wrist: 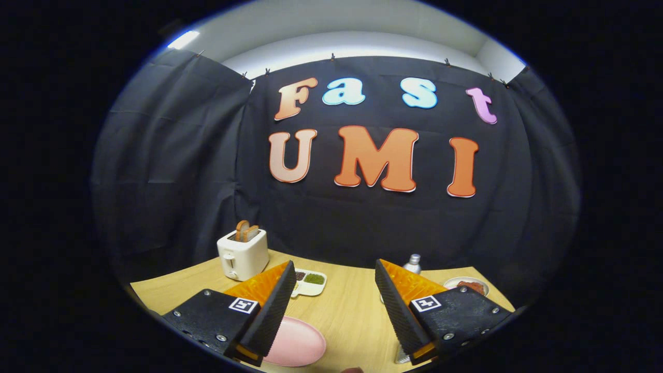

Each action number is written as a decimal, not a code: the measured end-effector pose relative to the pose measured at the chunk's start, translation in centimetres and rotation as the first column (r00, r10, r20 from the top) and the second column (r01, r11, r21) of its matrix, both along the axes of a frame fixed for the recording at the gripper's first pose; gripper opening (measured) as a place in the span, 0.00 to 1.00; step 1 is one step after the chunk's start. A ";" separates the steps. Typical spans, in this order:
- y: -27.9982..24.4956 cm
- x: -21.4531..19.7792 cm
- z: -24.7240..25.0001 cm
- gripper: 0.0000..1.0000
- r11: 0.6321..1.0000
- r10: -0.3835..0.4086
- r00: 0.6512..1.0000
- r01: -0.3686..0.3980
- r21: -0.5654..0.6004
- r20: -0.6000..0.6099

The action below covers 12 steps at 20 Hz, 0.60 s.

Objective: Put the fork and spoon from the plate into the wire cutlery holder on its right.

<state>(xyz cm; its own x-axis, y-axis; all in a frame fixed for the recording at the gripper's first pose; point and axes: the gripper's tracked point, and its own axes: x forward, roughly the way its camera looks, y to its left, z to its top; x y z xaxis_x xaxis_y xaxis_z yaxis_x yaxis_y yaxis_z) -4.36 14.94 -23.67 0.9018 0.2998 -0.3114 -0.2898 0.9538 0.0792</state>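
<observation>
- My claw (335,277): 2 black ribbed fingers (274,311) with orange backs, spread wide apart, nothing gripped.
- Hovering above the light wooden tabletop (347,311), bare wood between the fingers.
- Round pink plate (296,344) sits low, just inside the left finger, partly hidden by it. Can't make out a fork or spoon on it from here.
- Something metallic (401,355) just under the right finger's base, mostly covered; can't tell if it's the wire holder.
- White toaster (242,254) with 2 slices of toast up, beyond the left finger.
- White compartment tray (311,282) with dark and green fillings, ahead between the fingers.
- Silver bottle top (413,263) and small dish of reddish food (469,286), beyond the right finger.
</observation>
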 end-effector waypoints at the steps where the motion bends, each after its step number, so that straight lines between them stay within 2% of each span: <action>1: 1.2 -0.5 -0.9 0.93 1.000 0.021 0.999 -0.021 0.003 -0.031; 5: 5.9 -3.4 -8.1 0.98 0.991 0.121 0.961 -0.133 -0.031 -0.248; 9: 9.2 -6.2 -13.0 0.98 0.984 0.139 0.924 -0.169 -0.054 -0.357; 12: 10.8 -8.8 -16.8 0.98 0.979 0.126 0.873 -0.186 -0.082 -0.472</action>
<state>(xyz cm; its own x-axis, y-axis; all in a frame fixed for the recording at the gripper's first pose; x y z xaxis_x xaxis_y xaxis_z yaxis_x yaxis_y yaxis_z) -13.14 25.72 -40.47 0.5906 0.3577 -0.7233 -0.3946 0.9099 0.1278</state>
